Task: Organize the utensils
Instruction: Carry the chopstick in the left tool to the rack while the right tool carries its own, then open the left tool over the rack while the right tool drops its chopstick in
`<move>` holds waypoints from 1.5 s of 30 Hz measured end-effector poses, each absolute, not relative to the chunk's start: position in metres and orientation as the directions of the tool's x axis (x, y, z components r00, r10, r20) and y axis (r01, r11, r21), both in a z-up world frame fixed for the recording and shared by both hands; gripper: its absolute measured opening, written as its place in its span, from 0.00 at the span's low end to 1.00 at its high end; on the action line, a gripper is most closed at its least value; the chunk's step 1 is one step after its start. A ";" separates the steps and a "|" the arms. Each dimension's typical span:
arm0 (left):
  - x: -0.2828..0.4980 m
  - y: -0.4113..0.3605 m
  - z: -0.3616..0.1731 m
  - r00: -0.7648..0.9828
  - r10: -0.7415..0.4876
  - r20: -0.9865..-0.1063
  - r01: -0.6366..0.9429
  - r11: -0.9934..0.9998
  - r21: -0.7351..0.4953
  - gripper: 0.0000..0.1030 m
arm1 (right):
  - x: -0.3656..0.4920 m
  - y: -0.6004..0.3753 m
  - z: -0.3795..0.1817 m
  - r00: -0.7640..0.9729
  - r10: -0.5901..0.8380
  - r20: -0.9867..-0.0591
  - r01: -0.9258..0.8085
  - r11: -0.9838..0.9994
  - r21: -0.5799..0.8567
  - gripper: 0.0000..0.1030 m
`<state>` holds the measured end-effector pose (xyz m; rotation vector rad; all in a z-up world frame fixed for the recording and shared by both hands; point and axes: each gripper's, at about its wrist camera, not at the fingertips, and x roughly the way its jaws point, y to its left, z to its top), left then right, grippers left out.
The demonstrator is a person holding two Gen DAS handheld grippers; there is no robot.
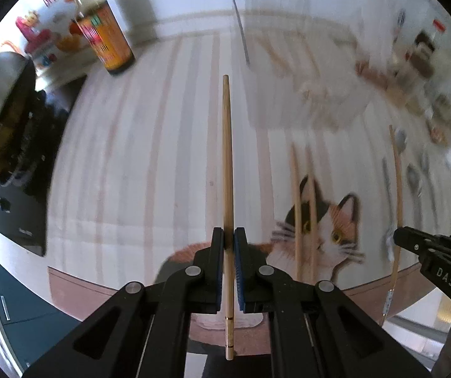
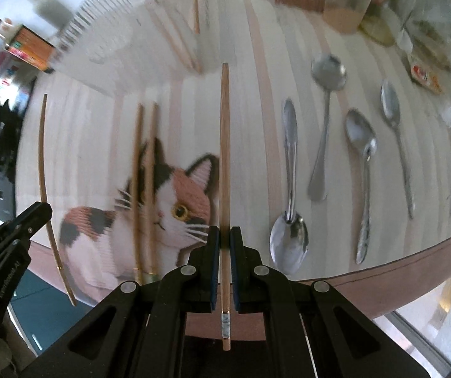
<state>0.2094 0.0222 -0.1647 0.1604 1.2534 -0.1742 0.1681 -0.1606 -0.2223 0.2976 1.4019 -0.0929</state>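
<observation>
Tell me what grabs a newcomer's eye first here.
Each tool clamps one wooden chopstick: the left tool holds its chopstick, the right tool another. Beneath lies a calico cat picture on the striped mat, with five metal spoons to its right.

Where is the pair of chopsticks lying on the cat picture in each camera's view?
Left wrist view: the pair of chopsticks lies lower right of centre, across the cat's ear and face.
Right wrist view: the same pair lies left of centre, across the cat's head.
Shared landmark: the cat picture on the striped mat, under the pair in both views.
</observation>
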 end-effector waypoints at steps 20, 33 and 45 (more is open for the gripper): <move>0.344 -0.025 -0.055 0.367 -0.261 -0.893 0.254 0.952 -0.174 0.04 | 0.304 -0.198 -0.078 0.427 0.169 -0.888 0.183 0.946 0.268 0.06; 0.455 -0.043 -0.117 0.148 -0.234 -0.961 0.196 0.959 -0.204 0.06 | 0.437 -0.188 -0.127 0.283 0.208 -0.936 0.190 0.945 0.267 0.07; 0.392 -0.005 -0.093 0.409 -0.019 -0.912 0.128 0.991 0.037 0.72 | 0.394 -0.208 -0.127 0.315 0.152 -0.937 0.226 0.947 0.230 0.48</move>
